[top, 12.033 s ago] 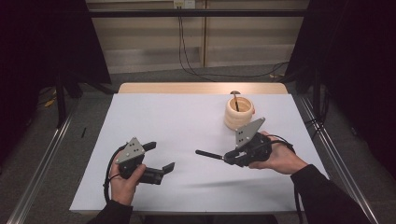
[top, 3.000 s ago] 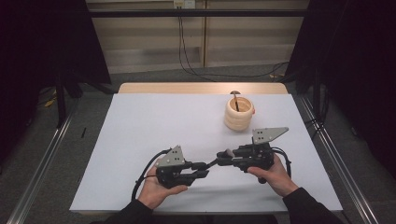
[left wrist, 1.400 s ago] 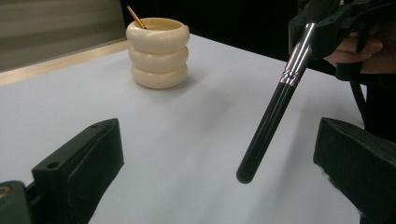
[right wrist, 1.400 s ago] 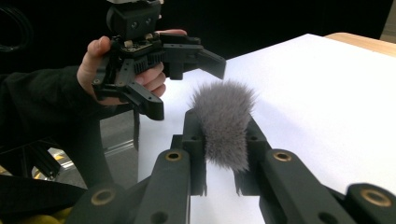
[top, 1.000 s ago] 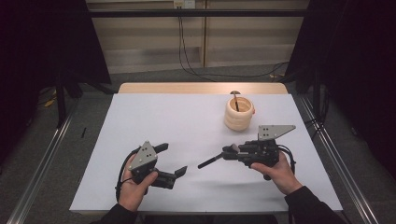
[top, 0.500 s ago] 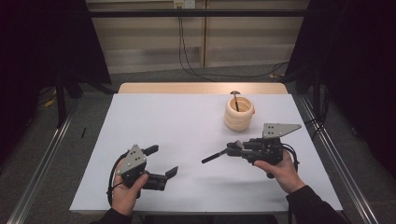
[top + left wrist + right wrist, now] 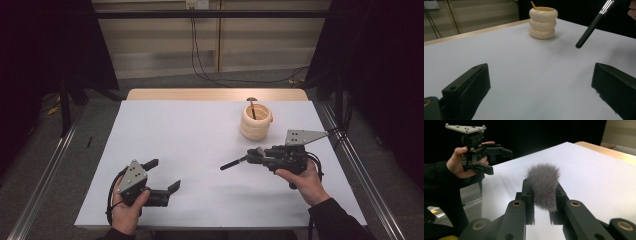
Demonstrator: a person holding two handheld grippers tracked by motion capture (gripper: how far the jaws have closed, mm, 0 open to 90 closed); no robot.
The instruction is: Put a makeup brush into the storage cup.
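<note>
A makeup brush [image 7: 233,163] with a black handle and a grey fluffy head [image 7: 544,185] is held at its head end by my right gripper [image 7: 253,157], which is shut on it at the right of the white table. Its handle [image 7: 591,26] points left, just above the table. My left gripper [image 7: 164,174] is open near the front left with nothing between its jaws, and faces the brush from a distance. From the right gripper view, the left gripper [image 7: 496,160] is seen in a hand at the upper left.
A cream ribbed cup [image 7: 255,121] with a thin stick in it stands at the back right, behind the right gripper. The white table top [image 7: 190,135] has a wooden back edge [image 7: 215,94] and metal rails along both sides.
The left gripper, close to the brush handle three seconds ago, has drawn back left toward the front edge. The right gripper still holds the brush and has shifted slightly right.
</note>
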